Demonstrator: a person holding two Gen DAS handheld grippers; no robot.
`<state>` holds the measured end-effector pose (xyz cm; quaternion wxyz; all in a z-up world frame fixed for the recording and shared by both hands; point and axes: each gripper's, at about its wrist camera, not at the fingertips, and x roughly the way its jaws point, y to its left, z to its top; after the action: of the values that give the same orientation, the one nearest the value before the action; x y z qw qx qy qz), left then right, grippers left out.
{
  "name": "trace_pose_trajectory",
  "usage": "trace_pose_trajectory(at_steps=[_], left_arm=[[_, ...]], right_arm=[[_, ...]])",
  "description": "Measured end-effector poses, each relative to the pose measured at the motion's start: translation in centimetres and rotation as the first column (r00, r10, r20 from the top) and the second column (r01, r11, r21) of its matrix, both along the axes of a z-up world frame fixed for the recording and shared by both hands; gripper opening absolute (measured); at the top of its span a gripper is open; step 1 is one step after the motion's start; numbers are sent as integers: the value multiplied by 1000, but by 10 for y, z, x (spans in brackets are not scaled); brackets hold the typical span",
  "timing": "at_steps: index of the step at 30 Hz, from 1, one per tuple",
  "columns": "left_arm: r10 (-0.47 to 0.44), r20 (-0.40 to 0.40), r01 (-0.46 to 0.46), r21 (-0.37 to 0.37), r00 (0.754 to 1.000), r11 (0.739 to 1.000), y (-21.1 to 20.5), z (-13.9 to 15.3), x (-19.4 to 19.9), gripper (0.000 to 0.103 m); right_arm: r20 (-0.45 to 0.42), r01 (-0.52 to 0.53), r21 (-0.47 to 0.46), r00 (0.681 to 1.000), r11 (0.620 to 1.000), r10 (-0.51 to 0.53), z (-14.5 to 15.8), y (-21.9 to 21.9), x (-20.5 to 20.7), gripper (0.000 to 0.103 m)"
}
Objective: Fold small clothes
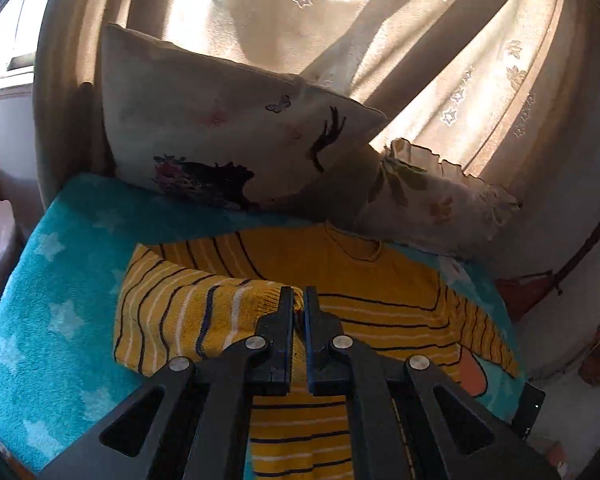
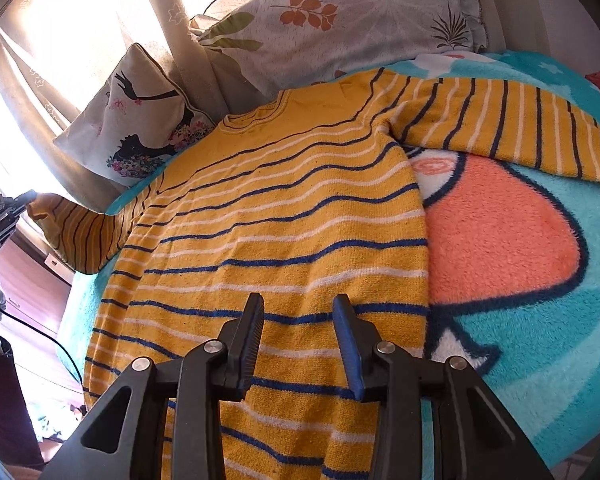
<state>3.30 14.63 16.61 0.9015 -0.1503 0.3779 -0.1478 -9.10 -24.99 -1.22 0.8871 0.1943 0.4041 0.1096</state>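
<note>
My left gripper (image 1: 299, 300) pinches the sweater's sleeve cuff (image 1: 260, 296), frame centre. Right gripper (image 2: 299, 312) hovers, fingers wide, over the sweater (image 2: 284, 216) flat on the blanket (image 2: 540, 288).

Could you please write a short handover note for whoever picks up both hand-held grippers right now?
Left hand-held gripper: shut on the cuff of the sweater's left sleeve, lifted and drawn over the body.
Right hand-held gripper: open, holding nothing, above the lower part of the striped yellow sweater.
The sweater lies face up on the turquoise blanket, collar toward the pillows.
Done: left sleeve grasped.
Left: lay that sleeve across the chest, fold in the outstretched right sleeve, then fold the body.
</note>
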Motion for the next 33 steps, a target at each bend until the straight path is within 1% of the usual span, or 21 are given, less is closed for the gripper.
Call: trace_pose_trajectory(at_steps=[3, 6, 9, 12, 15, 18, 21, 23, 25, 26, 27, 29, 32, 33], left_arm=[[-132, -21, 131, -31, 991, 991, -64, -14, 1, 4], [-249, -65, 245, -67, 966, 967, -120, -35, -1, 4], [-324, -114, 317, -76, 939, 945, -167, -59, -4, 4], [-370, -169, 361, -78, 914, 929, -204, -87, -4, 4], [-382, -235, 380, -56, 894, 923, -233, -118, 2, 5], [-381, -289, 387, -36, 878, 921, -249, -146, 7, 5], [-391, -319, 395, -54, 864, 917, -257, -162, 6, 6], [-395, -314, 397, -59, 864, 916, -258, -162, 4, 7], [-405, -305, 401, -78, 862, 913, -252, -155, -3, 10], [-405, -294, 399, -82, 866, 913, -247, -150, -6, 18], [-398, -283, 393, -76, 873, 916, -241, -143, -12, 28], [-379, -245, 375, -67, 892, 925, -225, -129, -26, 39], [-346, -190, 344, -44, 919, 938, -197, -107, -46, 44], [-323, -173, 321, -40, 930, 946, -185, -101, -52, 48]], right_arm=[[3, 20, 16, 1000, 1000, -20, -1, -11, -6, 40], [14, 52, 27, 999, 998, -53, 0, -25, -13, 40], [18, 90, 36, 996, 995, -90, -1, -41, -19, 40], [8, 113, 57, 993, 992, -114, -6, -53, -23, 40], [-6, 128, 75, 992, 989, -128, -13, -62, -25, 40], [-9, 132, 97, 991, 986, -132, -17, -68, -27, 40], [-4, 137, 100, 990, 986, -138, -16, -70, -27, 40], [0, 141, 100, 990, 985, -142, -13, -72, -25, 40], [7, 136, 99, 991, 986, -137, -8, -72, -22, 40], [17, 130, 97, 991, 987, -132, -4, -72, -20, 42], [28, 124, 91, 991, 988, -127, 0, -70, -17, 47], [55, 104, 81, 993, 991, -108, 10, -64, -11, 53], [77, 37, 68, 996, 997, -43, 21, -46, 5, 57], [74, 6, 66, 997, 998, -11, 22, -37, 12, 58]])
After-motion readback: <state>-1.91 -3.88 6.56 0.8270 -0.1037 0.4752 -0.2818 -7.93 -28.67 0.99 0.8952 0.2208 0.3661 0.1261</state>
